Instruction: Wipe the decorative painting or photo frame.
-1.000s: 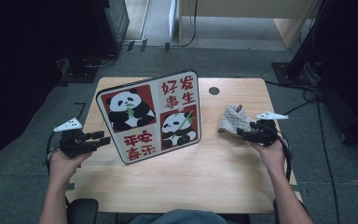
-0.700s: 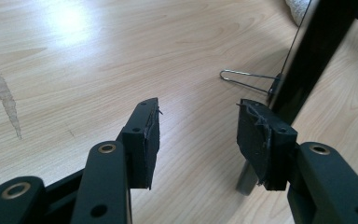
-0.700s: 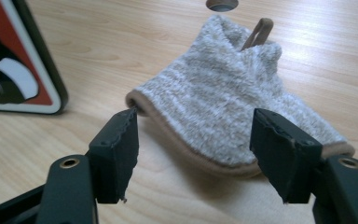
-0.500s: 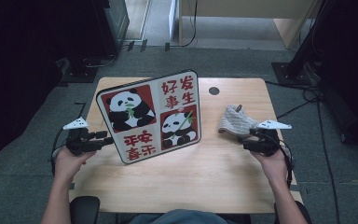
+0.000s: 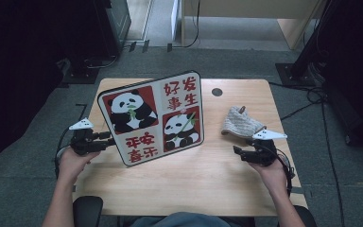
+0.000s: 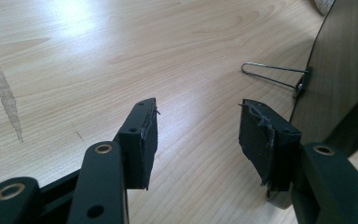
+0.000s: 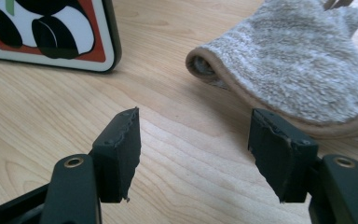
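Panda picture board (image 5: 155, 118) stands tilted on the wooden table (image 5: 203, 179), propped upright. High view: left gripper (image 5: 105, 140) sits just beside the board's left edge, right gripper (image 5: 238, 152) well apart from the board, near the knitted grey mitt (image 5: 240, 123).

Left gripper view: jaws spread, having just been opening, nothing between them; the board's dark back (image 6: 342, 70) is to one side, its wire stand (image 6: 272, 74) resting on the table.

Right gripper view: jaws spread with bare wood between; the board's corner (image 7: 51, 35) and the mitt (image 7: 289, 70) lie beyond them.
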{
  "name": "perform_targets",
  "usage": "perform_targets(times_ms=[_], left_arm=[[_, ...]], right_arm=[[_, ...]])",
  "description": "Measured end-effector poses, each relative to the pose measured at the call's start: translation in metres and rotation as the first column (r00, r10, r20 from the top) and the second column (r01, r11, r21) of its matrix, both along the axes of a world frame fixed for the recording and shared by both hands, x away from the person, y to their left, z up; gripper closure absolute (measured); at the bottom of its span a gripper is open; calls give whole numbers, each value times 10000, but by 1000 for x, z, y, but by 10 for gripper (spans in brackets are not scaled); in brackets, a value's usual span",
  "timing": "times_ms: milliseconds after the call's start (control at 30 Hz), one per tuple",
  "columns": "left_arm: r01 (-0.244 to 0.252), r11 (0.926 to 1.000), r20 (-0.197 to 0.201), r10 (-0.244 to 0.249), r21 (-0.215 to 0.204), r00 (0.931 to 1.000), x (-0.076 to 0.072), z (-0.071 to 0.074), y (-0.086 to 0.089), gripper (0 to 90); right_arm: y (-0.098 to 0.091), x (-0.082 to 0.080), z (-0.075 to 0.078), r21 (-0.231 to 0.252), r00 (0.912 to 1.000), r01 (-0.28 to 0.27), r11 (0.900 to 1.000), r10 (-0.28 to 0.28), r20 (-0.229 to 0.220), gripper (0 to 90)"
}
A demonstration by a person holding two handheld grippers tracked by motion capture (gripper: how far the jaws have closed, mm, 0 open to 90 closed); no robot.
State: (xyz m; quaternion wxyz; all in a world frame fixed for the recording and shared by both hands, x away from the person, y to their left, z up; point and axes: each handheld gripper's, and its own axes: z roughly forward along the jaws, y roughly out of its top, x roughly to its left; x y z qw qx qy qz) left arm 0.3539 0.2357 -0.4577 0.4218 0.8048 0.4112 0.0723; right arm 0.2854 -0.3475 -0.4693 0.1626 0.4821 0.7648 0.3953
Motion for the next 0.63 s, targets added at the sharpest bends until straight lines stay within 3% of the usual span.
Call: perform_targets(times_ms=[233,633], left_arm=[[-43,10000,-19,43,-40,10000,3,-3,-1,450],[-82,10000,-88,82,-28,9999,2,-3,0,415]], right_arm=[[7,1,-4,-85,9997,-211,9997,212,131,358],[3,5,-5,49,9998,-207,9998,207,80,360]])
